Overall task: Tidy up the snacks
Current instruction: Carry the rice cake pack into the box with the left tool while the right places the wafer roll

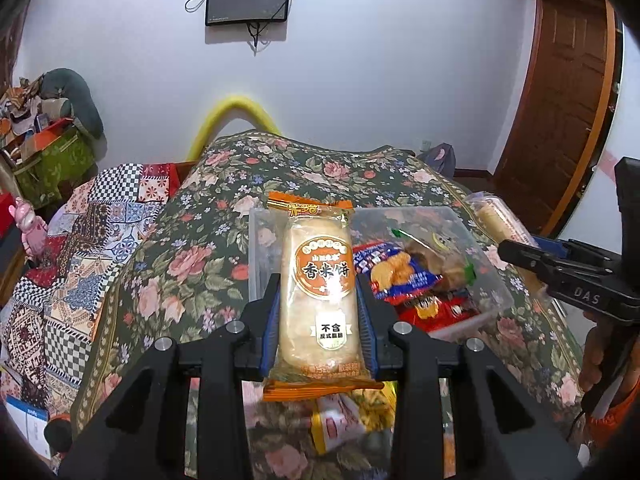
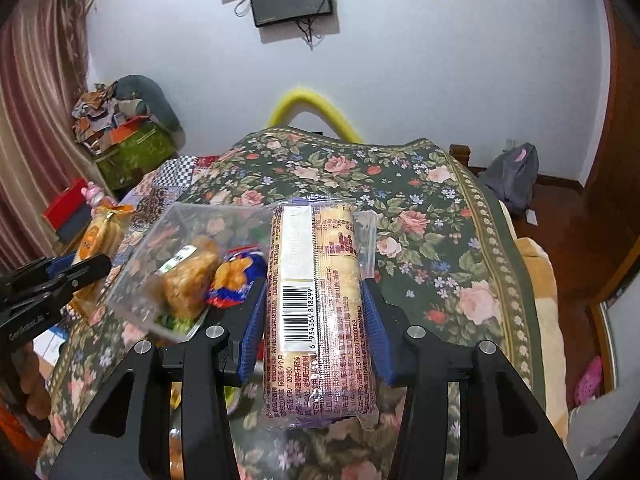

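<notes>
Your left gripper has its two blue-padded fingers pressed against the long sides of the orange rice cracker pack, held lengthwise with its printed face up. The fingers are spread only as far as the pack is wide, and the pads meet the wrapper along its lower half. The pack's far end reaches over the near left part of the clear plastic bin, which sits on the floral bedspread.

Your right gripper pinches the purple-trimmed biscuit sleeve the same way: one blue pad on each long side, barcode side up, the sleeve running away from you along the fingers. Its far end lies level with the bin's right wall, though whether it is above the bin or just beside it is hard to tell from this angle.

Inside the bin you have a blue and red snack bag near the middle and a clear bag of brown puffed pieces beside it, with red wrappers underneath toward the near wall. On the bedspread below your left gripper lies a blurred yellow and white packet, close to the near edge of the bed.
</notes>
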Available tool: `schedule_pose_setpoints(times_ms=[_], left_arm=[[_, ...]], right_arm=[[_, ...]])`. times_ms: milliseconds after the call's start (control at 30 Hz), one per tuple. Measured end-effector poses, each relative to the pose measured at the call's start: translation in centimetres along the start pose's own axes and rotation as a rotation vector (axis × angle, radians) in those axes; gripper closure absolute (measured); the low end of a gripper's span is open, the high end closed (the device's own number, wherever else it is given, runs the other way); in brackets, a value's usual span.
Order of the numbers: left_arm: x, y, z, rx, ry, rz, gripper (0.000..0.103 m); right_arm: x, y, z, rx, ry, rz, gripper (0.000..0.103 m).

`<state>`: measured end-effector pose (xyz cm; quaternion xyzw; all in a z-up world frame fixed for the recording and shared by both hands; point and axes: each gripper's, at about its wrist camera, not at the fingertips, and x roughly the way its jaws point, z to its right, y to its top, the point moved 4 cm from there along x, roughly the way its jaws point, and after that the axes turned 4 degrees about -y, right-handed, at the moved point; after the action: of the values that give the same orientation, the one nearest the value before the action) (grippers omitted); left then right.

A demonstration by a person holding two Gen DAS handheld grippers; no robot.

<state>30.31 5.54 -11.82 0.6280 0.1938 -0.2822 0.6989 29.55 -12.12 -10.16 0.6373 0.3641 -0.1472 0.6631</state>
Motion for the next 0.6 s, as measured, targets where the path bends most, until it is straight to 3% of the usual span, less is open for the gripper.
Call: schedule_pose_setpoints(times_ms=[300,600], left_arm=[[4.3,0.5,-0.7,-0.024,0.000,-0.067,0.069],[6.7,0.0,-1.8,-0.094,0.014,-0.120,0.068]], right_arm=[[3.4,-0.1,0.4,0.011,-0.021,-0.071,0.060],[3.0,-0.4,0.6,0.030,-0.027,-0.075,0.058]])
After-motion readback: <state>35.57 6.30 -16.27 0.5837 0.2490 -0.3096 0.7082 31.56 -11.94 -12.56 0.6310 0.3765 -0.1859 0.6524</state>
